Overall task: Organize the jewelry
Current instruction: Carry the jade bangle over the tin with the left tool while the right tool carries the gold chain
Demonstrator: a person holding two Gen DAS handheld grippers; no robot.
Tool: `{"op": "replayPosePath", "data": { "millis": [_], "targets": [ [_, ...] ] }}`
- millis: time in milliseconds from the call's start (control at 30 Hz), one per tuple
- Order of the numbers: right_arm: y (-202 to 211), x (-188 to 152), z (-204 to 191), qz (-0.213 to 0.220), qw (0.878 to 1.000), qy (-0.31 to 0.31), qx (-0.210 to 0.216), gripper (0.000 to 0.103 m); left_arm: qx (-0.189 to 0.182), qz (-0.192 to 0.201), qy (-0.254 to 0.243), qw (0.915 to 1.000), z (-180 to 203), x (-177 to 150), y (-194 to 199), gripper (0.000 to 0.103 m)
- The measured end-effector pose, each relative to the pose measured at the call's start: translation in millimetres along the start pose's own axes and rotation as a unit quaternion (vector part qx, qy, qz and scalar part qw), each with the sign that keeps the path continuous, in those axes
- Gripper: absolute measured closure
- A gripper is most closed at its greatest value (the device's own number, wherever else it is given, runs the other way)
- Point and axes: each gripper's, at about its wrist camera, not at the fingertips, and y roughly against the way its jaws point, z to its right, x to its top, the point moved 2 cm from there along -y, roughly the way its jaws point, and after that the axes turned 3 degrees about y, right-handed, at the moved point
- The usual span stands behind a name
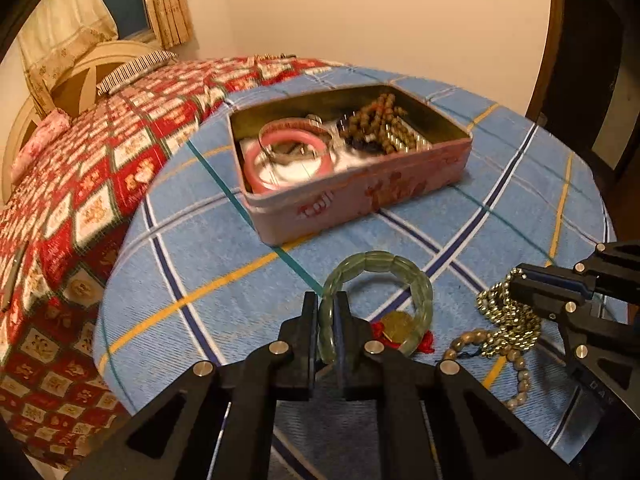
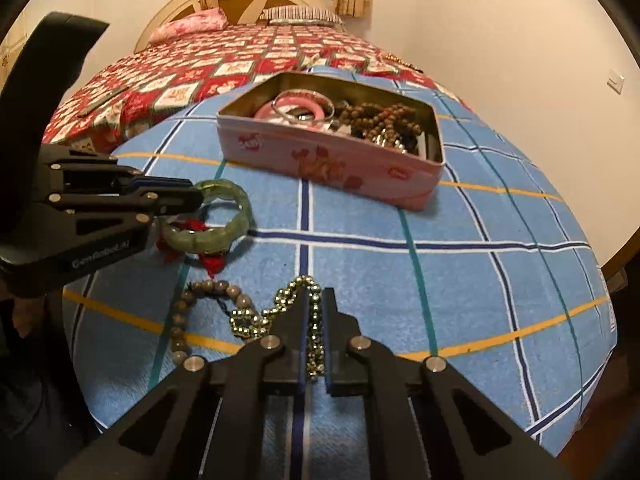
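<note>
A green jade bangle [image 1: 380,268] lies on the blue checked cloth, and my left gripper [image 1: 326,304] is shut on its near-left rim. In the right wrist view the same bangle [image 2: 230,208] sits at the left with the left gripper [image 2: 196,196] clamped on it. A gold bead chain [image 2: 280,308] lies in front, and my right gripper [image 2: 316,300] is shut on one strand of it. That chain [image 1: 508,324] shows at the right of the left wrist view under the right gripper [image 1: 516,284]. Behind stands an open pink tin [image 1: 360,200], [image 2: 332,164] with a pink bangle [image 1: 288,160] and brown beads [image 1: 376,120].
A grey-brown bead bracelet [image 2: 200,308] lies beside the gold chain. A red-tasselled gold charm [image 1: 400,328] rests under the jade bangle. The blue cloth [image 2: 480,288] covers the near end of a bed with a red patterned quilt [image 1: 80,184]. A wall stands at the right.
</note>
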Motion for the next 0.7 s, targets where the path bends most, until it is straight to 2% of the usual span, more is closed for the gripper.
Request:
{"op": "replayPosePath", "data": {
  "millis": [233, 467, 700],
  "targets": [
    [12.7, 6.8, 6.5, 0.020, 1.000, -0.010, -0.005, 0.096, 0.007, 0.029, 0.006, 0.9995, -9.3, 10.6, 22.9, 0.097],
    [29.4, 16.0, 12.8, 0.044, 0.999, -0.016, -0.013, 0.096, 0.007, 0.043, 0.009, 0.9990, -13.5, 17.7, 36.2, 0.097],
    [41.4, 26.1, 18.1, 0.060, 0.998, -0.013, -0.022, 0.096, 0.027, 0.050, 0.002, 0.9984, -19.3, 28.4, 42.1, 0.097]
  ]
}}
